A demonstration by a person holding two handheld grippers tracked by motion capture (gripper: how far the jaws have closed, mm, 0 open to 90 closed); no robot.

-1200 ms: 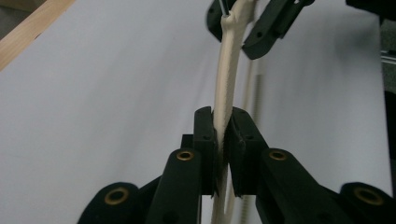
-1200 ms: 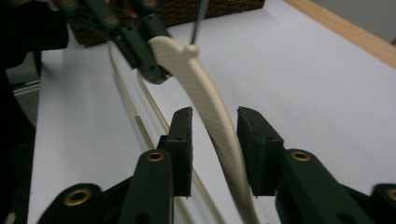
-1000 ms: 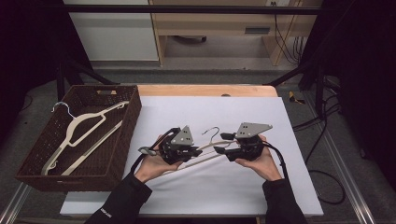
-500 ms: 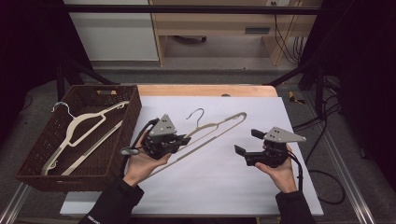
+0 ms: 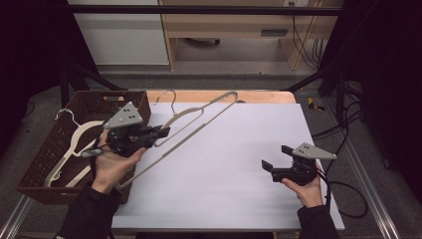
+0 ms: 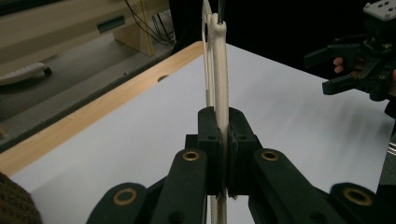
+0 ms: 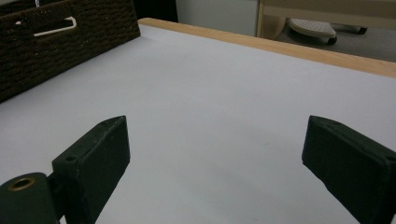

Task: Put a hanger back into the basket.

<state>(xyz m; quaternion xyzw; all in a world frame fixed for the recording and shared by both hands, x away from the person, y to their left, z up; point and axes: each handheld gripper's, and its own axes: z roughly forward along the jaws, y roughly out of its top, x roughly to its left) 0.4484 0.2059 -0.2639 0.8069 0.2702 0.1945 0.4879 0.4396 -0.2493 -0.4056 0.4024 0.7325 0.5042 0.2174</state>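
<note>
A: The fingers [image 6: 205, 135] of the left gripper [image 5: 160, 133] are clamped tight on the cream hanger [image 5: 199, 121], right?

B: Yes, the hanger's thin bar sits pinched between the two pads, seen edge-on in the left gripper view [image 6: 220, 93]. It hangs in the air, slanting over the tabletop [image 5: 239, 164] beside the wicker basket [image 5: 59, 144].

A: And the right gripper [image 5: 276, 165]?

B: Its fingers [image 7: 93, 154] have just been opening and stand wide apart with only bare tabletop between them, low over the right side, well apart from the hanger.

A: Anything in the basket?

B: Another cream hanger [image 5: 74, 144] lies inside.
</note>
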